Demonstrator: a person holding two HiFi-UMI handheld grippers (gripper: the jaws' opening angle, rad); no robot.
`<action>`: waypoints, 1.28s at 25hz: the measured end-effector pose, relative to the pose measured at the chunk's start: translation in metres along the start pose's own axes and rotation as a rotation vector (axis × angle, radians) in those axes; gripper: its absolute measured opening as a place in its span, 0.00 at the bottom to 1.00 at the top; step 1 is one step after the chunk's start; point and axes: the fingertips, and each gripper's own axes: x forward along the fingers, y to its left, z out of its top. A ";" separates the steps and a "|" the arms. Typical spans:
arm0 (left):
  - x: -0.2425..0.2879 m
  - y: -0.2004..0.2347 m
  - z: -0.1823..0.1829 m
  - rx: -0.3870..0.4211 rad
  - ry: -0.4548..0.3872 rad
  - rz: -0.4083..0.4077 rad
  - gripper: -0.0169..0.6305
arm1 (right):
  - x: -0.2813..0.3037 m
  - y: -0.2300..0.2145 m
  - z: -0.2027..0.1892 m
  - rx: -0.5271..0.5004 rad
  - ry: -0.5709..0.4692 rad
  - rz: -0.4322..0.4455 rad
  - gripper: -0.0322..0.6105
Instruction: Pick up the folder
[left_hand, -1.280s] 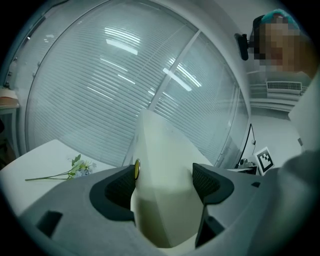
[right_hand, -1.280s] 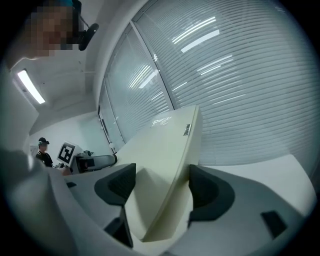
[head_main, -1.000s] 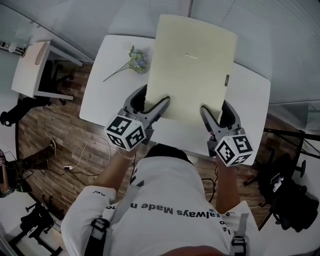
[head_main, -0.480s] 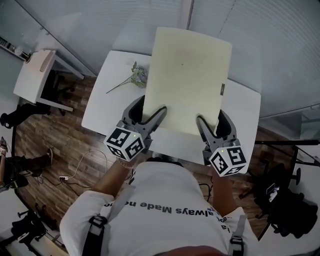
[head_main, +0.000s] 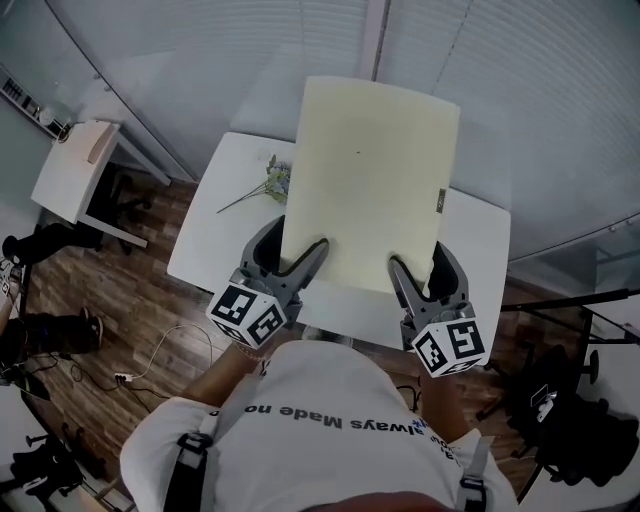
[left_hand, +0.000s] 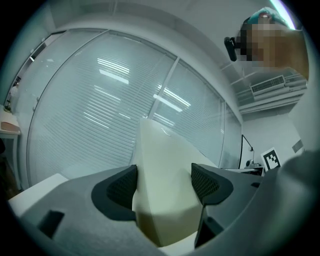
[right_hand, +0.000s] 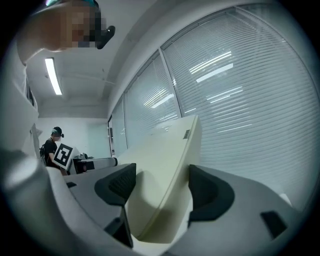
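**A:** Where was the folder?

**B:** The pale yellow folder filled the middle of the head view. It stood on end above the white table, top edge toward the blinds.

**A:** What held it?

**B:** Both grippers. The left gripper was clamped on its lower left edge and the right gripper on the lower right, each with a pad on either face.

**A:** How would it handle?

**B:** Light and thin, I judged, and fairly stiff though bowing slightly. The cover looked smooth, so it could slide. Two holds near the bottom corners suited it. A flower sprig lay at the table's left.
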 end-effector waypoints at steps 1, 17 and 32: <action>-0.001 -0.003 0.004 0.010 -0.008 -0.002 0.56 | -0.002 0.001 0.003 -0.008 -0.009 0.003 0.54; -0.001 -0.009 0.024 0.054 -0.072 -0.031 0.56 | -0.007 0.009 0.024 -0.059 -0.053 -0.018 0.54; -0.006 -0.012 0.027 0.068 -0.070 -0.031 0.56 | -0.011 0.013 0.025 -0.063 -0.058 -0.018 0.54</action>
